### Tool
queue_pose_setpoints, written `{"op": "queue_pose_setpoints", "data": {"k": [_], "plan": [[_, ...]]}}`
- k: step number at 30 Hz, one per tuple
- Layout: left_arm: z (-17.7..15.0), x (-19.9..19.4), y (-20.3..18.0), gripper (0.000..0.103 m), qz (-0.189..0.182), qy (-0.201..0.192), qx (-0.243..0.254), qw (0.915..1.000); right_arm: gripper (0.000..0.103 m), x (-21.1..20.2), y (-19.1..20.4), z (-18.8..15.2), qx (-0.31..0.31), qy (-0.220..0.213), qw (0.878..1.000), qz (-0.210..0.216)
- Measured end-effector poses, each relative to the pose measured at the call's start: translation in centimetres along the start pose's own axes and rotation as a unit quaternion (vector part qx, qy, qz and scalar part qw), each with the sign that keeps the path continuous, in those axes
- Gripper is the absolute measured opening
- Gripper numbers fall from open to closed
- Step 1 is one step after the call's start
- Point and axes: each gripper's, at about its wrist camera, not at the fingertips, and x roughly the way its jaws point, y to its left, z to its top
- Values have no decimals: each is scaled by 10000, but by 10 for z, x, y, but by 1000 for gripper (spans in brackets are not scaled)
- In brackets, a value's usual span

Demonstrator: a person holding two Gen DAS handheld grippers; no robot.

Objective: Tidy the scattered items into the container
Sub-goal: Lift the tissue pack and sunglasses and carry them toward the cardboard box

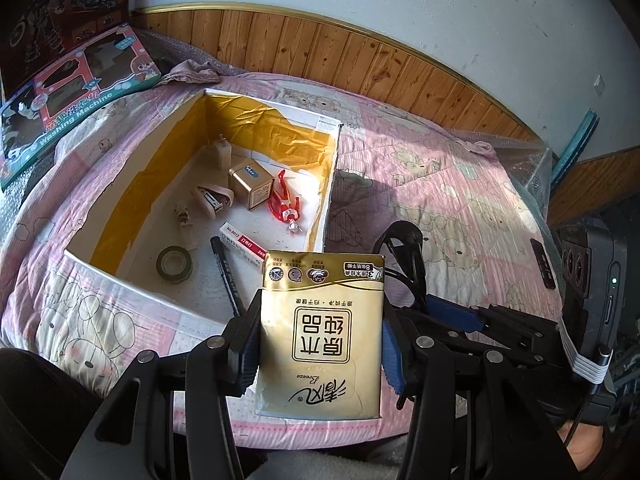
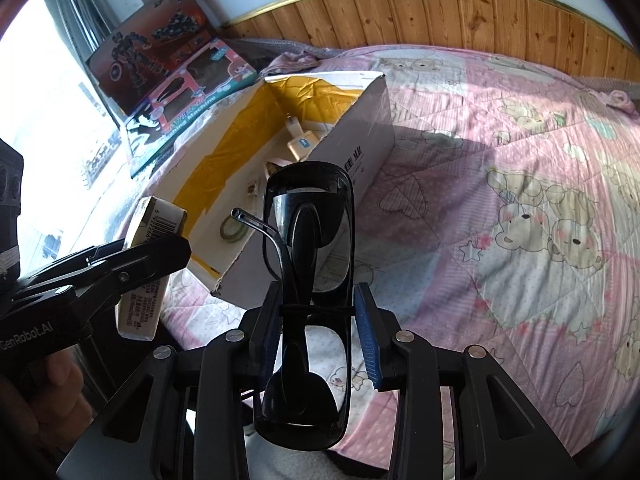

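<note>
A: Where am I in the task?
B: My left gripper (image 1: 320,344) is clamped on the tissue pack (image 1: 322,332), just short of the box (image 1: 120,208); my right gripper (image 2: 316,332) pinches the sunglasses (image 2: 308,280) beside it. Next, I'd carry both over the rim and release.
A: Surroundings?
B: Pink quilt (image 2: 500,200), wood-panelled wall.

Tissue pack (image 1: 320,332): glossy gold plastic film. Sunglasses (image 2: 306,304): glossy black plastic. Box (image 1: 280,112): matt white cardboard, crinkled yellow lining. Bedcover (image 2: 500,184): quilted pink cloth. Wall panelling (image 1: 360,60), upper frame: varnished knotty wood.
</note>
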Motion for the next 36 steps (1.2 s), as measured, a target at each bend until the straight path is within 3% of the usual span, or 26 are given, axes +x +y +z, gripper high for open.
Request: {"op": "queue_pose_setpoints", "data": {"k": [15,36], "plan": [[18,-21,49,51,164,-260,-502,9983,37,-22,32,28,-330,-206,9988,305],[56,-21,83,51,224,-424,-673,9966,37,2,61,66,-571,-125,9972,474]]}}
